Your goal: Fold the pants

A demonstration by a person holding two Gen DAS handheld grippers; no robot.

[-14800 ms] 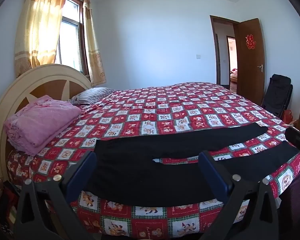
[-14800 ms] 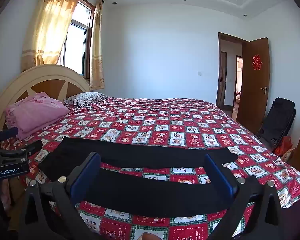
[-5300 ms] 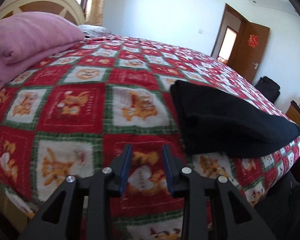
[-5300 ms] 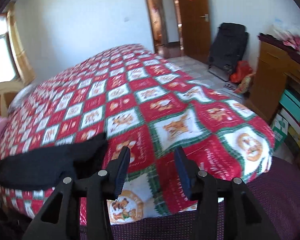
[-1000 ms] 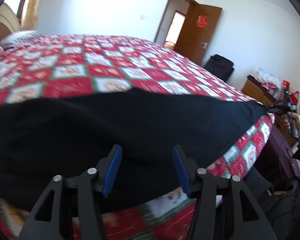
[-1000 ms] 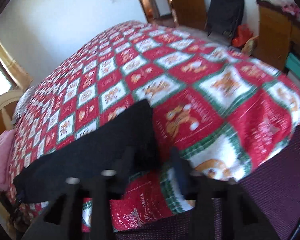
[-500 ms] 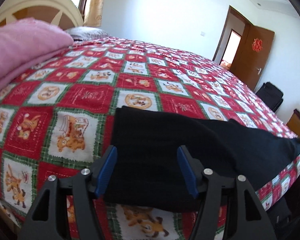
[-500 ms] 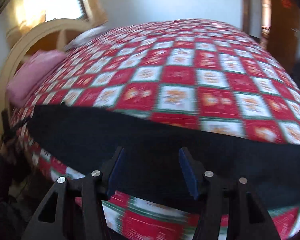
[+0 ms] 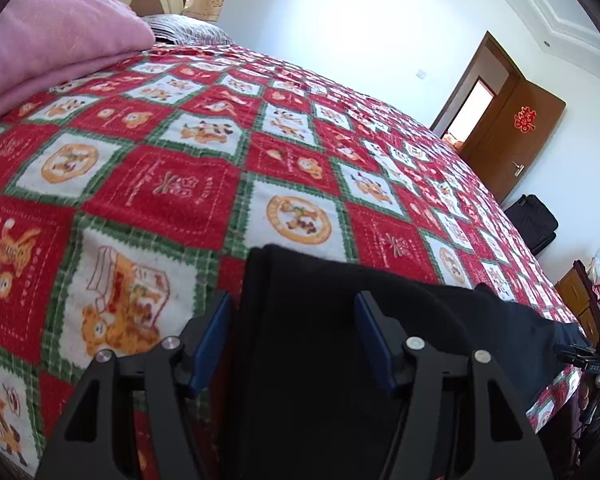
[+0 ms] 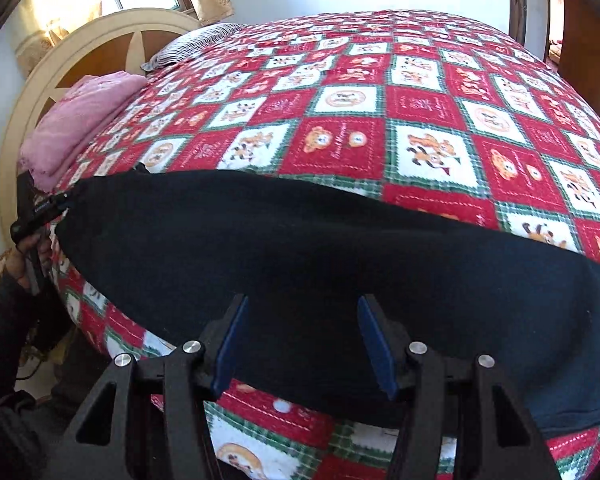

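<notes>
The black pants (image 10: 300, 248) lay on the bed (image 10: 420, 120), along its near edge, folded lengthwise into one long band. Their long axis ran crosswise in front of the right gripper (image 10: 300, 340), from the headboard side on its left to the foot side on its right, where the cloth hung a little over the edge. No container showed in either view.

The right gripper hovered over the middle of the band, its blue pads (image 10: 374, 344) apart with the cloth between and below them; I could not tell whether they touched it. The left gripper (image 9: 292, 340) stood at the pants' (image 9: 320, 340) headboard end, pads wide apart astride the folded end. Its jaws had just closed a little, yet a gap showed at each pad, so they were not pinching the cloth.

Ahead and to the left of the left gripper lay a folded pink blanket (image 9: 56, 40), well apart from the pants, with a striped pillow (image 9: 180, 30) beyond it by the headboard (image 10: 100, 44). Far ahead to its right stood an open brown door (image 9: 512, 140) and a black bag (image 9: 534, 224) on the floor. In the right view the person's left hand (image 10: 30, 252) and dark sleeve (image 10: 4, 340) showed at the far left, at the pants' end. Nothing lay on the band itself.
</notes>
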